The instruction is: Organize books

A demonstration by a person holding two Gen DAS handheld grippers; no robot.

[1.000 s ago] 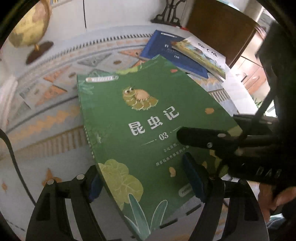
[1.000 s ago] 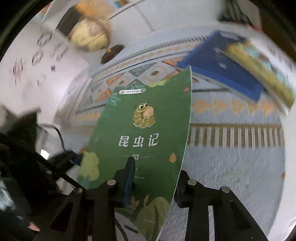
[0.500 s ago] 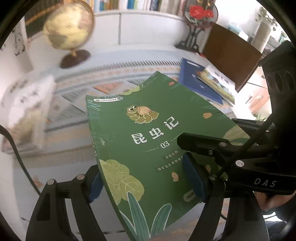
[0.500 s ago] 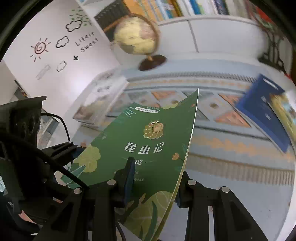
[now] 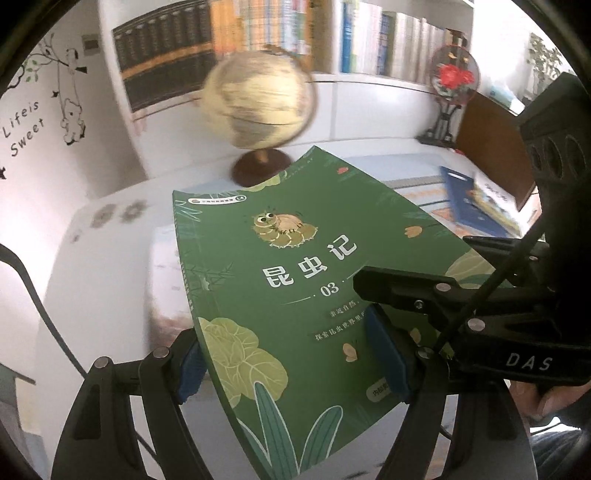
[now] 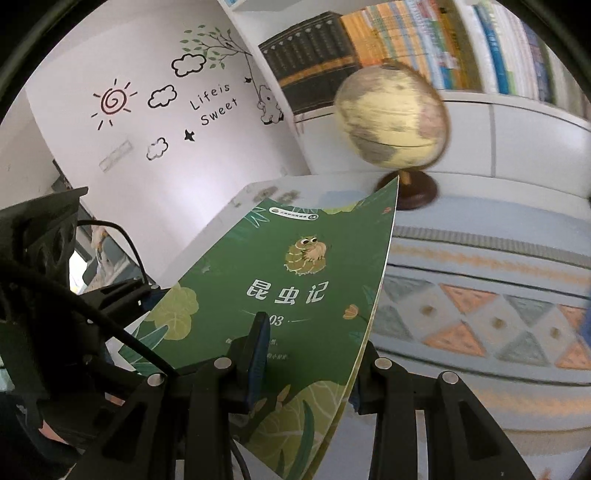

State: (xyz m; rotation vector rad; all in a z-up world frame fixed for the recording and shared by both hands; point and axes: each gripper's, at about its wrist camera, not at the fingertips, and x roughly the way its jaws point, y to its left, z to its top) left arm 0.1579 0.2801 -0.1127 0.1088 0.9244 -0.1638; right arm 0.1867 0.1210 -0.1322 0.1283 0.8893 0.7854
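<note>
Two claws share one load right now, and I read the step as the carry: the green book (image 5: 295, 295) is up off the table (image 5: 110, 236) and the globe (image 5: 258, 107) and the bookshelf (image 5: 258, 29) fill the view ahead. Starting on the left, my left gripper (image 5: 288, 365) stands spread fairly wide with the book's near end lying between its blue pads; I cannot tell for sure that both pads press the covers, so I count that side as a cradle more than a pinch. Moving right, my right gripper (image 6: 306, 354) is pressed together on the book's near right edge, one pad flat on the front cover and the other behind it, and the cover bows a little toward the far corner. At the table's right edge a blue book (image 5: 469, 199) lies with another on top of it. Next I judge the move needs both hands travelling together, level, toward wherever the stack goes, keeping the book clear of the globe
</note>
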